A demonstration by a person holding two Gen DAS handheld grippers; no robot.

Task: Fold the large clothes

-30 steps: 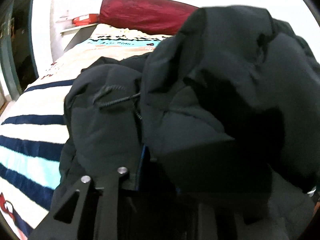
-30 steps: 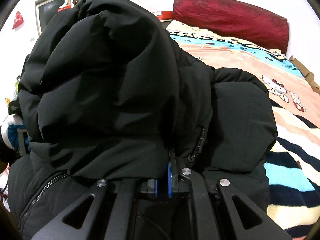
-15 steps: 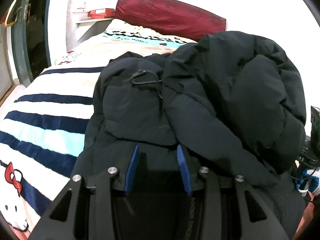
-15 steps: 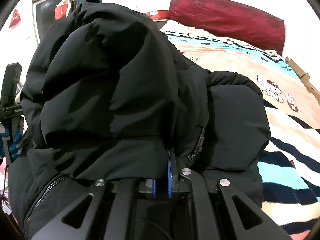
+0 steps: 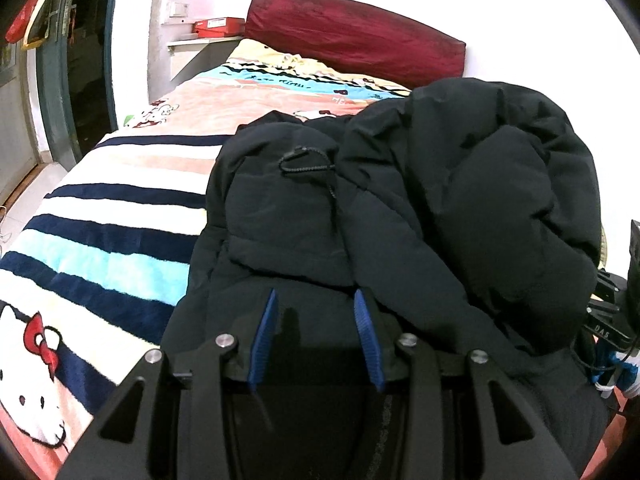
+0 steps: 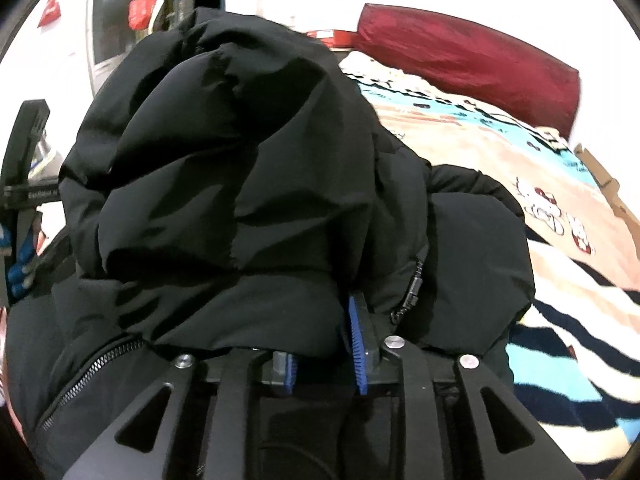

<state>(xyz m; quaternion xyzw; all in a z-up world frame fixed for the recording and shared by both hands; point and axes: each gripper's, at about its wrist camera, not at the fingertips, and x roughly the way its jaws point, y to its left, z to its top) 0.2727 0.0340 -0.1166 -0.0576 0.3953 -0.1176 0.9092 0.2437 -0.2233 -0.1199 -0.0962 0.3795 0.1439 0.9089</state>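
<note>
A large black puffer jacket lies bunched on the striped bed, with a drawstring cord on its hood part. My left gripper is open just above the jacket's near edge and holds nothing. In the right wrist view the same jacket rises in a tall heap in front of the camera. My right gripper has its jaws partly apart, with jacket fabric draped over and between the blue pads; its zipper runs at the lower left.
The bed has a Hello Kitty striped blanket and a dark red pillow at the head. A red box sits on a shelf by the wall. A doorway is at left. Cardboard lies along the bed's right side.
My left gripper let go of the jacket, opened and pulled back. My right gripper's jaws have spread from shut to partly open, and the jacket heap has settled a little.
</note>
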